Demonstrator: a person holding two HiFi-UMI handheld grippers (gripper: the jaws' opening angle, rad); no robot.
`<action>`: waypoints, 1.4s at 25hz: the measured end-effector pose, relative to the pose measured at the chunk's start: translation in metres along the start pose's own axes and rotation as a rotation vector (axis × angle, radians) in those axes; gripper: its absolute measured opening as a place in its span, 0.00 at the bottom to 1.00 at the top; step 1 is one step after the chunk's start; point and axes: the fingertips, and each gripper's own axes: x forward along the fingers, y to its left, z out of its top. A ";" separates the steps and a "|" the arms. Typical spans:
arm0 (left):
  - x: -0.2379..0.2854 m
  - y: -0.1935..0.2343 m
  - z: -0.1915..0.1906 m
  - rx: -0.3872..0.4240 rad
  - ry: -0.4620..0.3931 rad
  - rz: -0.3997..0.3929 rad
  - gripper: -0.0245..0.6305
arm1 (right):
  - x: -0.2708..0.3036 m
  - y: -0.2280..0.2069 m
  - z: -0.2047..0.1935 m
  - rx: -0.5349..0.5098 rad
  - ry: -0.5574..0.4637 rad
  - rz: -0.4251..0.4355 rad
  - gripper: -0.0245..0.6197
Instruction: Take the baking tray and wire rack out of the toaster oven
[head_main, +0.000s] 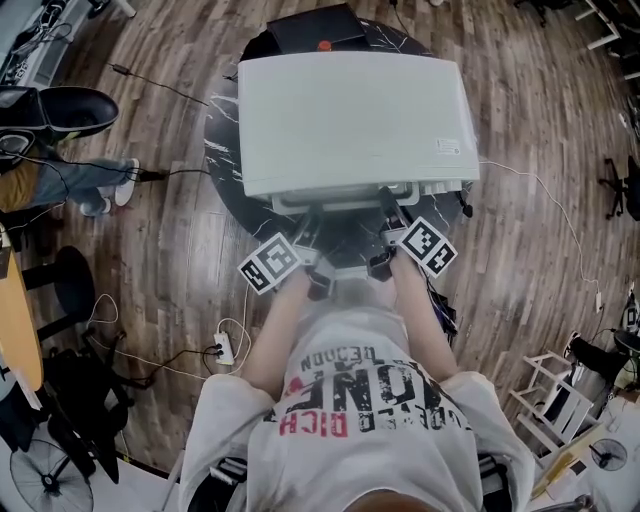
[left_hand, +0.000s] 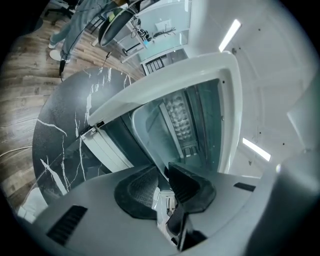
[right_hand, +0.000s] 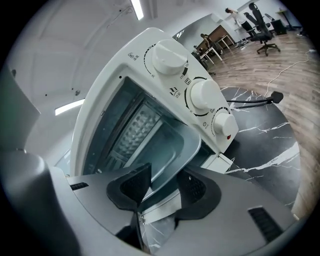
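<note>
Underneath everything, a wood-plank floor (head_main: 160, 110) strewn with cables. In the middle of it, a round, dark, marbled table (head_main: 222, 150). On the table, a white toaster oven (head_main: 350, 120) covering most of the top, with its door (head_main: 345, 190) dropped open toward the person. Down the right side of the front panel, three white knobs (right_hand: 205, 95). Deep inside the open mouth, a dimpled metal panel.

Partway out of that mouth, the baking tray (right_hand: 172, 142): a shallow grey pan with rounded corners, near edge jutting out over the lowered door, far end inside the cavity.

At the tray's near edge, both hands, one to each side. Left claw (left_hand: 162, 172) clenched on the tray's rim near the left corner, pads pinching the thin lip with almost no gap. Right claw (right_hand: 165, 172) released, straddling the rim near the right corner, pads apart with the lip between them and a visible gap on one side.

On top of the claws, left marker cube (head_main: 270, 263) and right marker cube (head_main: 428, 246), just in front of the oven door.
</note>
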 end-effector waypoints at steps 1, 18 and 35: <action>0.000 0.000 0.000 0.010 0.000 0.002 0.14 | -0.001 0.000 -0.001 0.004 -0.003 0.001 0.27; -0.026 0.026 -0.002 -0.030 -0.088 0.083 0.27 | -0.036 -0.014 -0.022 0.019 0.068 0.051 0.25; -0.060 0.033 -0.033 -0.061 -0.111 0.049 0.19 | -0.072 -0.023 -0.042 0.032 0.107 0.067 0.24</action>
